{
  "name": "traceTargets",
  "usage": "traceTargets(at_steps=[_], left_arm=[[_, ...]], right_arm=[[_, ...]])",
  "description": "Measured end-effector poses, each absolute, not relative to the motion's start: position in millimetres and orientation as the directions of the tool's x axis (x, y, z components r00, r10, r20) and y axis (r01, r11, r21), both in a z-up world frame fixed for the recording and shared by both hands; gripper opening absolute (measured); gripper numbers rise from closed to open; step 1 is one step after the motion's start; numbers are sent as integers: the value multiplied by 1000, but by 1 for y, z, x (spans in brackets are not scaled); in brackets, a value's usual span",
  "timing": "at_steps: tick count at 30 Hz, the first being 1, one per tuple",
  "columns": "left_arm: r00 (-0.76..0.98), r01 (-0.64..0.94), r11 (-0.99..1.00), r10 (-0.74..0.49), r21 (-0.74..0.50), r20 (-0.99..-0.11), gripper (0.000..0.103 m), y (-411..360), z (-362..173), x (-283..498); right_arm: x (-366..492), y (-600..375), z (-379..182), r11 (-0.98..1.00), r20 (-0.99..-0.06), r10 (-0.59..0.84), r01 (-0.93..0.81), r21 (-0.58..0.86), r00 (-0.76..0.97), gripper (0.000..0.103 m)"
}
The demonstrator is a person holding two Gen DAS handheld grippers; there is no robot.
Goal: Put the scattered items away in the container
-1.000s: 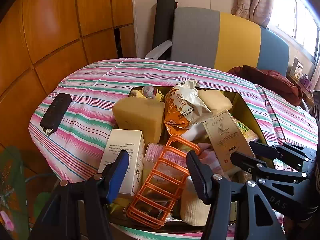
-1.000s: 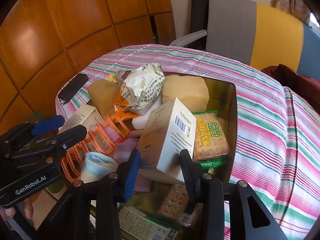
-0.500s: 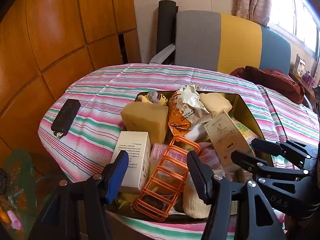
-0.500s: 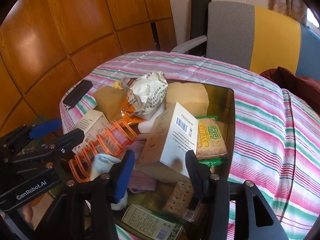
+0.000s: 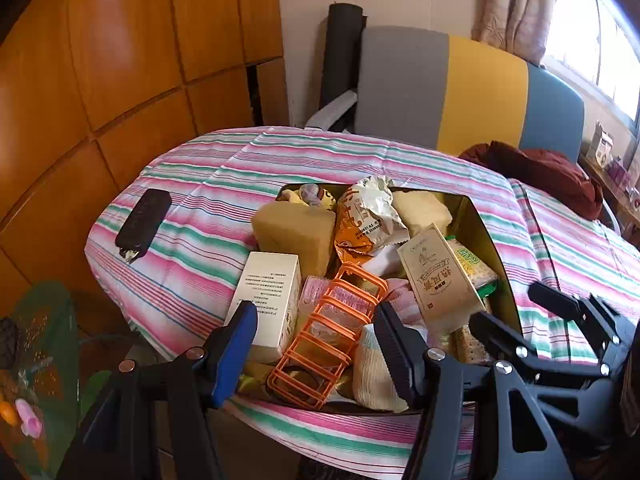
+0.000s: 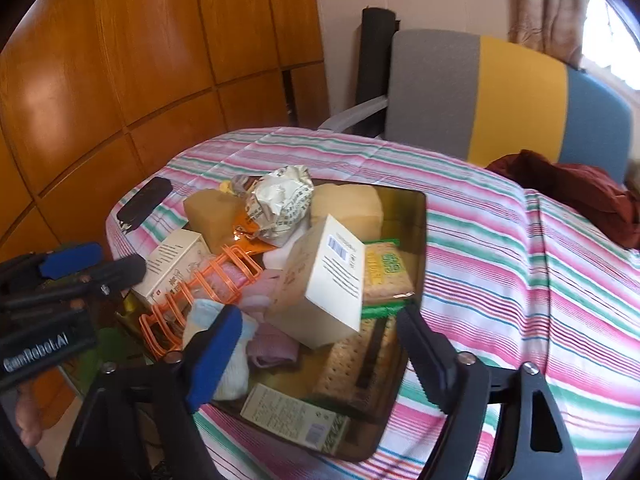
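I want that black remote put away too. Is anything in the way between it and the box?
Nothing visible blocks it. The black remote lies alone on the striped cloth, left of the container. The container is heaped, though; the sponge block and white box crowd its near side.

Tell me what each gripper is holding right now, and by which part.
Nothing is held. The left gripper and the right gripper are both open with nothing between their fingers, above the near end of the filled container.
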State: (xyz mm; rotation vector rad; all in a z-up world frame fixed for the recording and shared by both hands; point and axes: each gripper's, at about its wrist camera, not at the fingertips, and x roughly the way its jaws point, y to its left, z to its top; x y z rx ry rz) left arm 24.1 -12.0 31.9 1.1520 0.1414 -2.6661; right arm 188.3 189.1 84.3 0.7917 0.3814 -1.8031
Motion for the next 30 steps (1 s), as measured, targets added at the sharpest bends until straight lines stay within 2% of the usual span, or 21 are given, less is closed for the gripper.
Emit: traceTargets(at_steps=[2, 4, 9, 13, 18, 25, 30], left_arm=[[-667, 261, -965, -181, 1, -722, 55, -11, 34, 27], [-668, 260, -965, -170, -14, -724, 50, -11, 35, 29], [-652, 267, -964, -176, -7, -737, 44, -10, 34, 32], [-638, 262, -964, -137, -46, -758, 44, -14, 29, 33], [-648, 259, -966, -185, 15, -739, 43, -6, 27, 34], [-621, 259, -966, -162, -5, -767, 43, -12, 17, 29], [-613, 266, -964, -157, -15, -775, 43, -16, 11, 27]], right_arm=[[191, 193, 86, -387, -666, -709, 917, 93, -232, 96], [194, 197, 89, -412, -651, -706, 909, 59, -278, 102], [197, 207, 99, -465, -604, -711, 885, 19, -361, 103], [196, 219, 106, -464, -564, -751, 882, 82, -342, 103], [201, 216, 103, -487, -586, -720, 872, 43, -373, 103], [208, 211, 96, -521, -581, -676, 851, -58, -453, 103], [215, 205, 90, -501, -593, -669, 861, -86, -448, 103]])
